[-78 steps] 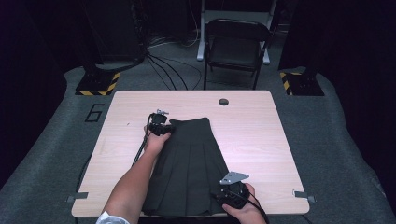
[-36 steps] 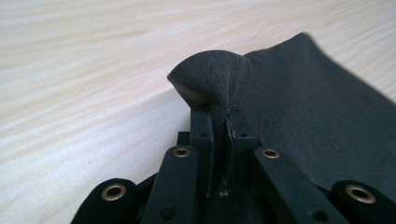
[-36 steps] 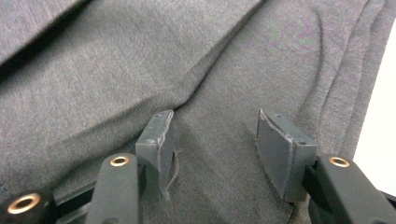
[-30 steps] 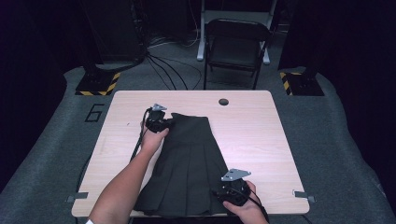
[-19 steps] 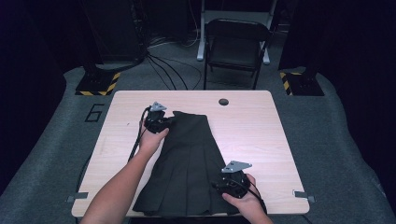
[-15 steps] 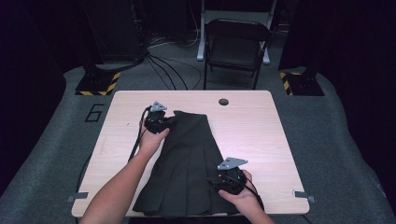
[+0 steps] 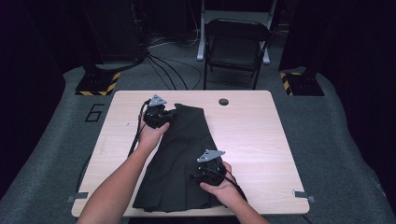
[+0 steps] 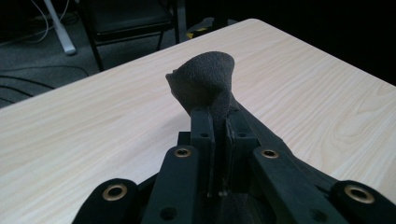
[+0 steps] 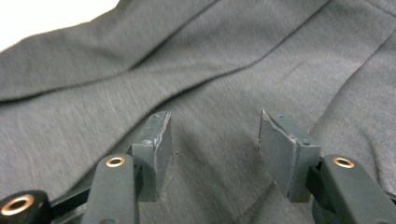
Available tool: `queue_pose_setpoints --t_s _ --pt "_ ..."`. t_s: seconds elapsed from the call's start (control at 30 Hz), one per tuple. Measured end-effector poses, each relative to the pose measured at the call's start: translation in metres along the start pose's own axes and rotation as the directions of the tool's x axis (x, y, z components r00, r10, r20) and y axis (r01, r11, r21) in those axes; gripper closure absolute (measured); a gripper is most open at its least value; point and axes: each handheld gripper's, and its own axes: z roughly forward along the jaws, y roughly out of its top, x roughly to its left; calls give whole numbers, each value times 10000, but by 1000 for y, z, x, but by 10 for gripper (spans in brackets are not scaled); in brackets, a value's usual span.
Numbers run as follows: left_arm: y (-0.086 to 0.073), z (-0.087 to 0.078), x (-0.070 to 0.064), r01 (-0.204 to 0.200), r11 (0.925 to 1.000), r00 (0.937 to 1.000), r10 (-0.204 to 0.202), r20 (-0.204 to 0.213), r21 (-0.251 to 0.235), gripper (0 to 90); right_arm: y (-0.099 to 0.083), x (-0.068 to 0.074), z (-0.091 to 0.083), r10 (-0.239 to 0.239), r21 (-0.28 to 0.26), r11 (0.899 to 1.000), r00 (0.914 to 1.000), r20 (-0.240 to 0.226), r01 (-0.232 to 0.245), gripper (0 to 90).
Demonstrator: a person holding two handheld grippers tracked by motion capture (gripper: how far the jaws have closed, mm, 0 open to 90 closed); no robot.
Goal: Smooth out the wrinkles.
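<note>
High view: a dark pleated skirt (image 7: 180,163) lies spread on the light wooden table (image 7: 261,135), narrow waist end toward the far side, wide hem at the near edge. It sits slightly left of the table's centre line.

Left gripper (image 7: 161,114): positioned at the far left corner of the skirt's waist end, held in the person's left hand (image 7: 152,135), forearm reaching diagonally from the bottom left. In the left gripper view the jaws are pressed together on a fold of the dark fabric (image 8: 205,86), which bulges up above the jaw tips, lifted off the table surface (image 8: 93,121).

Right gripper (image 7: 205,170): held in the right hand (image 7: 219,186) over the lower right part of the skirt, near the hem. A grey three-cornered plate (image 7: 210,155) is on top of it. In the right gripper view the gripper (image 9: 215,140) has its jaws spread wide apart, with flat grey cloth (image 9: 210,70) between and beyond them; the tips are close to the cloth, and contact cannot be confirmed.

Surroundings: a round hole (image 7: 223,101) in the tabletop near the far edge, apart from the skirt. A black folding chair (image 7: 236,46) stands beyond the table on grey carpet, with cables (image 7: 163,60) on the floor and a number marking (image 7: 95,113) left of the table.
</note>
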Motion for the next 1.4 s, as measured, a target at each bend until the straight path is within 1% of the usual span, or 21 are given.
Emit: queue_pose_setpoints --t_s 0.03,0.13,0.23,0.3,0.4,0.43,0.5,0.57,0.6,0.63,0.7,0.77,0.8,0.97,1.0,1.07,1.13,1.2,1.27,1.33,1.4 --pt "2 -1 0 -70 10000 10000 70 37 40 844 2 -1 0 71 -58 10000 10000 -68 -72 441" --pt "4 -2 -1 -4 9999 10000 4 -14 -125 844 8 0 1 258 -343 9991 9996 -153 -263 441" --pt "6 -5 -3 -147 9999 9999 147 60 -77 844 12 2 6 131 -313 9994 9996 -235 -138 438" --pt "7 -6 -4 -135 9998 9999 136 45 -155 845 12 2 9 58 -240 9997 9997 -219 -64 438" --pt "8 -10 -8 -309 9993 9993 314 226 -220 845 11 2 21 -131 104 9999 9999 -55 132 437" --pt "8 -10 -8 -309 9993 9993 314 226 -220 845 11 2 21 -131 104 9999 9999 -55 132 437" --pt "6 -14 -10 -402 9987 9986 412 341 -303 845 8 0 28 -355 524 9980 9993 98 349 436" --pt "5 -16 -10 -413 9985 9984 426 375 -350 845 7 -1 30 -331 561 9979 9994 116 324 437" --pt "4 -20 -11 -507 9981 9975 523 476 -341 845 5 -3 33 -110 716 9974 9997 207 95 438" --pt "3 -22 -12 -458 9980 9976 479 490 -445 845 3 -5 34 -166 742 9971 9997 185 152 440" --pt "0 -25 -12 -540 9972 9967 569 577 -511 845 2 -7 35 5 805 9968 9999 158 -18 444" --pt "-1 -28 -13 -526 9976 9962 556 668 -455 845 1 -7 36 54 765 9970 9998 180 -67 446" --pt "-4 -31 -14 -610 9966 9952 650 735 -560 846 0 -8 37 73 722 9974 9998 162 -84 449" --pt "-11 -41 -18 -628 9957 9925 694 1004 -676 846 -1 -7 37 -6 746 9972 9999 122 -3 452" --pt "-13 -43 -20 -617 9955 9925 688 1014 -713 847 -1 -8 38 -148 691 9975 9998 156 137 454" --pt "-17 -47 -22 -656 9958 9902 728 1188 -638 848 -2 -6 38 47 676 9977 9998 207 -61 458" --pt "-18 -48 -24 -707 9950 9900 786 1169 -702 849 -3 -7 37 0 669 9978 9998 189 -13 459" --pt "-24 -53 -29 -828 9942 9868 915 1336 -691 858 -3 -8 38 -69 590 9982 9998 192 58 468" --pt "-26 -55 -31 -867 9937 9857 960 1388 -716 859 -3 -8 38 86 584 9982 9996 277 -102 484" --pt "-28 -58 -35 -1043 9921 9831 1134 1440 -691 859 -4 -8 38 125 537 9985 9997 229 -137 490" --pt "-33 -62 -41 -1142 9908 9788 1246 1623 -721 860 -4 -9 37 188 553 9983 9995 262 -203 501"
